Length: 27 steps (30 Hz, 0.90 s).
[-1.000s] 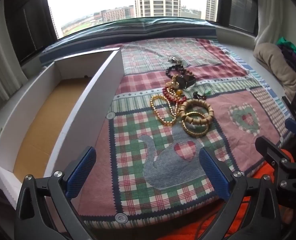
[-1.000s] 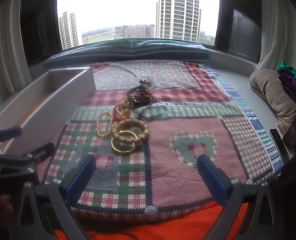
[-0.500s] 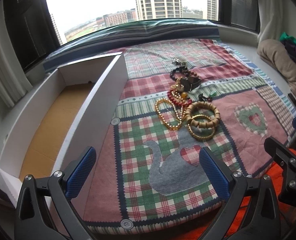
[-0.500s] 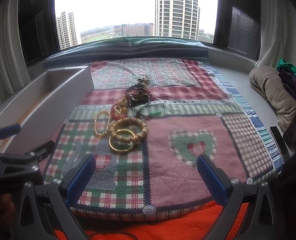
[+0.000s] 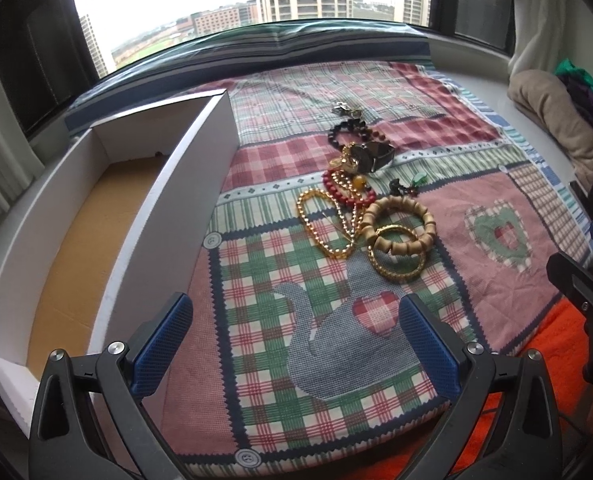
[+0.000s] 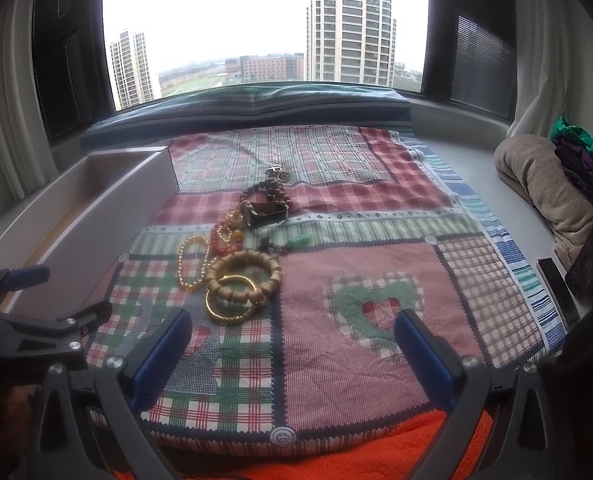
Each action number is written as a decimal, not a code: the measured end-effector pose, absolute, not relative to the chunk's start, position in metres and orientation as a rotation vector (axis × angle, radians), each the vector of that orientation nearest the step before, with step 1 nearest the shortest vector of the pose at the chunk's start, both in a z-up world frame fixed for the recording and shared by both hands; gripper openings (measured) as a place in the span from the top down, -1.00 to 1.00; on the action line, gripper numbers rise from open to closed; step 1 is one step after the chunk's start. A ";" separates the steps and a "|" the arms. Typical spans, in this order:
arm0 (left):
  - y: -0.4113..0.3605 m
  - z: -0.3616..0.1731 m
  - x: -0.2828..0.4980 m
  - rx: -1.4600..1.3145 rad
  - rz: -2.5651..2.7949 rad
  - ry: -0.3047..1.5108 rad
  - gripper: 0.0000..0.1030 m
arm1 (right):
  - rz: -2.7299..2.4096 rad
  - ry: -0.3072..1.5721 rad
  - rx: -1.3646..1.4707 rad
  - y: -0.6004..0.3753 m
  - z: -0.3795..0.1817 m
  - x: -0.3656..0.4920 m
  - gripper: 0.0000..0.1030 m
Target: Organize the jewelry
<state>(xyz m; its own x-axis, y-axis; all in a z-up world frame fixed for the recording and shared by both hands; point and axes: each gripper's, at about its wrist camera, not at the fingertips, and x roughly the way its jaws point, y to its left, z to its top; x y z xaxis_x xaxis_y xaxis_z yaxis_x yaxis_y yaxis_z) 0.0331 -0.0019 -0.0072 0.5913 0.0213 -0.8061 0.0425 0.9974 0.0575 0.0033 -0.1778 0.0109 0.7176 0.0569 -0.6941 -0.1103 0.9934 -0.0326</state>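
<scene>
A pile of jewelry lies mid-quilt: a wooden bead bracelet, a gold bangle, a gold bead chain, red beads, a dark bead bracelet and a watch. An open white box with a brown floor stands left of it. My left gripper and right gripper are open and empty, near the quilt's front edge, short of the pile.
The patchwork quilt covers a window seat. A beige cushion and clothes lie at right, with a phone beside the quilt. Orange cloth lies at the front edge.
Both grippers have crept forward and slightly left toward the jewelry pile. Jaws stay open. The jewelry has not moved.
</scene>
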 end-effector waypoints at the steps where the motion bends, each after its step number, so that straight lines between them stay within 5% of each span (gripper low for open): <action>1: -0.001 -0.004 0.036 0.071 -0.019 0.931 -0.99 | 0.092 0.767 -0.077 -0.178 0.011 0.006 -1.00; 12: -0.022 -0.014 0.044 0.253 0.105 0.966 -0.99 | 0.058 0.781 -0.037 -0.193 0.015 0.021 -1.00; 17: -0.012 -0.015 0.042 0.068 -0.018 0.997 -0.99 | 0.038 0.775 -0.053 -0.195 0.014 0.021 -1.00; 27: -0.013 0.006 0.022 0.018 0.010 0.786 -0.99 | 0.028 0.760 -0.053 -0.196 0.015 0.019 -1.00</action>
<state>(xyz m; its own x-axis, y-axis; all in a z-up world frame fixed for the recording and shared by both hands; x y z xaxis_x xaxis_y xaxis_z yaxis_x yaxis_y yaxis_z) 0.0223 -0.0127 0.0057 0.7064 0.0159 -0.7076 -0.0024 0.9998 0.0200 0.0193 -0.1958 0.0147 0.7243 0.0064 -0.6895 -0.0447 0.9983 -0.0376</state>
